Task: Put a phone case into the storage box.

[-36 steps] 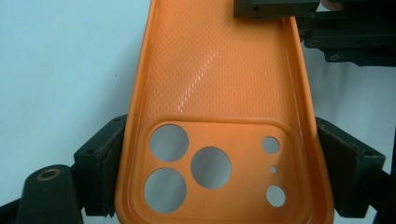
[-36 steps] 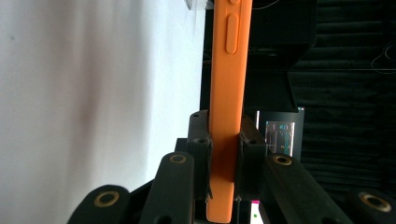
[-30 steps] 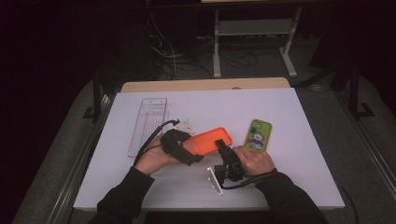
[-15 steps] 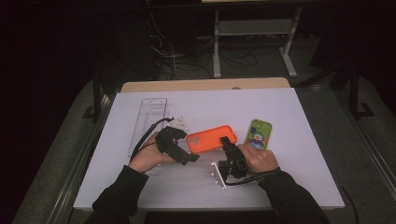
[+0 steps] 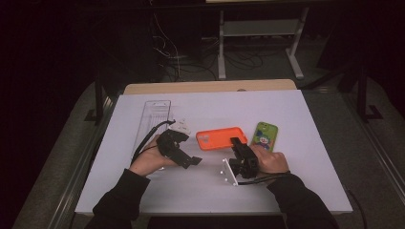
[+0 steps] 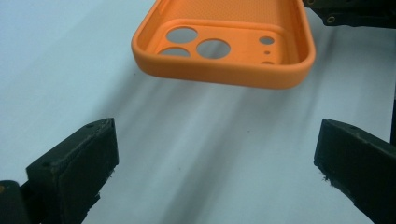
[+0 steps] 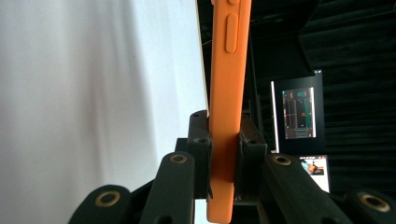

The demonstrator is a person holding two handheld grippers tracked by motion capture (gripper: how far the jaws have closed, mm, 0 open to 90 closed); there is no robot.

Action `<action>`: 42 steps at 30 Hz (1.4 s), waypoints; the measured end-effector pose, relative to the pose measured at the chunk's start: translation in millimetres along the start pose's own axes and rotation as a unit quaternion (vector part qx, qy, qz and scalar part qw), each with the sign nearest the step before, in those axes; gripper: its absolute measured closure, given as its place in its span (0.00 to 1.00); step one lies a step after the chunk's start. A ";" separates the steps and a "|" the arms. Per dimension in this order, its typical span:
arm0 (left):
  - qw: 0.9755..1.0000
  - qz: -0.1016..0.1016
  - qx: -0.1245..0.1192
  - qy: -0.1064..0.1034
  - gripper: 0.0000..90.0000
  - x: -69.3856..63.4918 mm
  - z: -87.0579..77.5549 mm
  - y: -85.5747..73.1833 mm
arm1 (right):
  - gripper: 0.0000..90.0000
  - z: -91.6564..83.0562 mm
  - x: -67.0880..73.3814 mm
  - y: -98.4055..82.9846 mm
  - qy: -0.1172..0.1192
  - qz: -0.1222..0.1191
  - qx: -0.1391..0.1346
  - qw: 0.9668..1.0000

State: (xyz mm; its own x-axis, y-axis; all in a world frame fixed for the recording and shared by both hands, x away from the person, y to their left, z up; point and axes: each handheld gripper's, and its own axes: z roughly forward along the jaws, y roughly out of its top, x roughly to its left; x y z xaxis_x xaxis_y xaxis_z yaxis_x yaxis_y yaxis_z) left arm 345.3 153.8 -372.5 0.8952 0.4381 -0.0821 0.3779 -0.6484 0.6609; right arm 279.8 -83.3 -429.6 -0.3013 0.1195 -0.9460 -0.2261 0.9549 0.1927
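The orange phone case (image 5: pixel 222 138) sits near the middle of the white table (image 5: pixel 296 109), its right end pinched between the jaws of the right gripper (image 5: pixel 237 143), so that the case hangs just clear of the surface; the shadow under it in the left gripper view suggests as much, and the right gripper view shows the pads clamped on the case's thin side wall. That edge grip probably keeps the hollow side up and free, perhaps to take the phone (image 5: pixel 264 136) lying face up just right of the case. The left gripper (image 5: pixel 193 161) rests to the left of the case, its jaws spread wide with nothing between them and having just been opening; it looks to have handed the case over to the other side. A clear plastic tray (image 5: pixel 154 119) lies farther left and beyond. Whether the case's left end touches the table is hard to settle. The small white part beside the left gripper's body cannot be identified, and the room beyond the table is too dark to read.
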 end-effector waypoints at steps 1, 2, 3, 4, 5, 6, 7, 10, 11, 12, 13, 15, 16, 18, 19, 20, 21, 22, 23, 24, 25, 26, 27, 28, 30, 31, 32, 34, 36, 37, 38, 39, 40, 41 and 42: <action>1.000 0.005 0.004 0.001 0.00 0.9 -0.6 0.1 | 0.87 0.3 0.2 -0.3 0.001 0.005 -0.002 1.000; 1.000 0.003 0.007 0.000 0.00 0.7 -1.2 0.3 | 0.87 -0.1 0.4 -0.5 0.005 0.016 0.001 1.000; 1.000 0.003 0.003 0.002 0.00 0.4 -0.9 0.3 | 0.87 0.1 -0.9 -0.9 0.005 0.016 -0.002 1.000; 1.000 0.000 0.001 0.001 0.00 -0.1 -0.7 0.5 | 0.87 -0.4 -0.8 -1.4 0.008 0.024 0.001 1.000; 1.000 0.000 0.003 0.000 0.00 -0.5 -0.9 0.6 | 0.87 -0.2 -2.5 -1.9 0.009 0.023 -0.003 1.000; 1.000 0.001 0.003 0.001 0.00 -0.5 -0.8 0.7 | 0.87 -0.3 -3.4 -2.3 0.013 0.030 -0.002 0.999; 1.000 -0.006 -0.003 0.001 0.00 -1.3 0.0 0.7 | 0.87 -0.9 -4.4 -2.4 0.019 0.043 0.001 0.999; 1.000 -0.015 -0.004 0.001 0.00 -2.0 0.6 0.2 | 0.87 -1.2 -7.6 -3.0 0.031 0.058 0.000 0.998; 1.000 -0.013 -0.003 0.001 0.00 -1.4 0.4 0.2 | 0.87 -1.5 -7.8 -3.1 0.035 0.071 0.002 0.997; 1.000 -0.017 -0.006 0.004 0.00 -2.0 0.6 0.2 | 0.87 -1.6 -9.2 -3.5 0.037 0.073 0.001 0.997; 1.000 -0.017 -0.005 0.005 0.00 -1.8 0.8 0.2 | 0.87 -1.5 -10.8 -3.8 0.039 0.084 0.000 0.996; 1.000 -0.018 -0.005 0.005 0.00 -1.6 0.9 0.3 | 0.87 -1.5 -12.7 -4.8 0.047 0.105 0.001 0.993; 1.000 -0.018 -0.005 0.006 0.00 -1.6 1.0 0.3 | 0.87 -1.2 -12.9 -4.9 0.047 0.123 -0.002 0.991; 1.000 -0.019 -0.008 0.008 0.00 -1.8 1.2 0.2 | 0.87 -0.8 -15.2 -6.6 0.057 0.135 0.001 0.989; 1.000 -0.019 -0.010 0.009 0.00 -1.7 1.4 0.3 | 0.87 -0.6 -16.3 -7.4 0.061 0.142 0.000 0.988; 1.000 -0.016 -0.012 0.011 0.00 -1.2 1.1 0.3 | 0.87 -0.3 -17.2 -7.9 0.059 0.149 0.000 0.987; 1.000 -0.009 -0.009 0.013 0.00 -0.1 0.2 0.5 | 0.87 0.2 -18.3 -8.7 0.064 0.165 -0.003 0.984; 1.000 -0.011 -0.010 0.014 0.00 0.1 0.2 0.4 | 0.87 0.2 -19.7 -9.5 0.070 0.175 -0.005 0.982; 1.000 -0.010 -0.013 0.014 0.00 0.7 0.3 0.3 | 0.87 0.3 -20.9 -9.9 0.077 0.190 -0.005 0.979; 1.000 -0.010 -0.014 0.013 0.00 0.8 0.3 0.2 | 0.87 0.1 -22.3 -10.5 0.083 0.205 -0.003 0.975; 1.000 -0.008 -0.014 0.013 0.00 0.8 -0.1 0.3 | 0.87 -0.5 -23.4 -10.7 0.090 0.221 -0.002 0.971; 1.000 -0.008 -0.015 0.014 0.00 0.6 -0.2 0.3 | 0.87 0.1 -24.9 -11.7 0.092 0.239 -0.004 0.967; 1.000 -0.012 -0.015 0.014 0.00 -0.1 -0.5 0.2 | 0.87 0.5 -26.0 -12.6 0.100 0.247 -0.006 0.964; 1.000 -0.008 -0.014 0.014 0.00 0.3 -0.9 0.4 | 0.87 1.1 -28.0 -14.2 0.107 0.259 -0.007 0.960; 1.000 -0.008 -0.018 0.012 0.00 0.3 -0.8 0.5 | 0.87 2.0 -30.5 -16.5 0.116 0.276 -0.008 0.954; 1.000 -0.008 -0.018 0.012 0.00 0.4 -0.9 0.6 | 0.87 2.4 -31.7 -17.6 0.122 0.286 -0.010 0.950; 1.000 -0.005 -0.019 0.014 0.00 1.0 -1.0 0.7 | 0.87 2.8 -32.5 -18.3 0.127 0.293 -0.011 0.948; 1.000 -0.009 -0.022 0.013 0.00 0.8 -1.2 0.5 | 0.87 4.0 -34.1 -19.8 0.141 0.320 -0.014 0.937; 0.999 -0.007 -0.026 0.017 0.00 1.6 -1.8 0.5 | 0.87 4.6 -35.6 -21.1 0.154 0.345 -0.018 0.926; 0.999 -0.020 -0.027 0.015 0.00 0.2 -2.2 0.2 | 0.87 4.4 -35.9 -20.7 0.159 0.362 -0.018 0.918; 0.999 -0.022 -0.031 0.016 0.00 0.3 -1.9 0.2 | 0.87 5.1 -37.4 -21.9 0.168 0.379 -0.021 0.910; 0.999 -0.021 -0.033 0.018 0.00 0.7 -1.9 0.0 | 0.87 5.7 -38.6 -23.3 0.174 0.389 -0.023 0.904; 0.999 -0.020 -0.033 0.018 0.00 1.0 -2.1 0.0 | 0.87 6.7 -39.7 -25.1 0.179 0.397 -0.027 0.900; 0.999 -0.019 -0.033 0.017 0.00 1.4 -2.2 0.0 | 0.87 6.7 -40.6 -26.1 0.187 0.413 -0.027 0.891; 0.999 -0.020 -0.035 0.018 0.00 1.3 -2.1 0.0 | 0.87 6.8 -41.4 -27.0 0.194 0.428 -0.028 0.882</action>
State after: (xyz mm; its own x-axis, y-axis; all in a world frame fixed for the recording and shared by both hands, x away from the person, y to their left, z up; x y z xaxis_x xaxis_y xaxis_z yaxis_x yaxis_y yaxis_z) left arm 346.0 155.7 -371.0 0.8703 0.4854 -0.0836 0.3946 -0.5855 0.7081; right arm 304.7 -112.2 -397.4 -0.6758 0.6779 -0.2894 0.1957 0.5436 0.8162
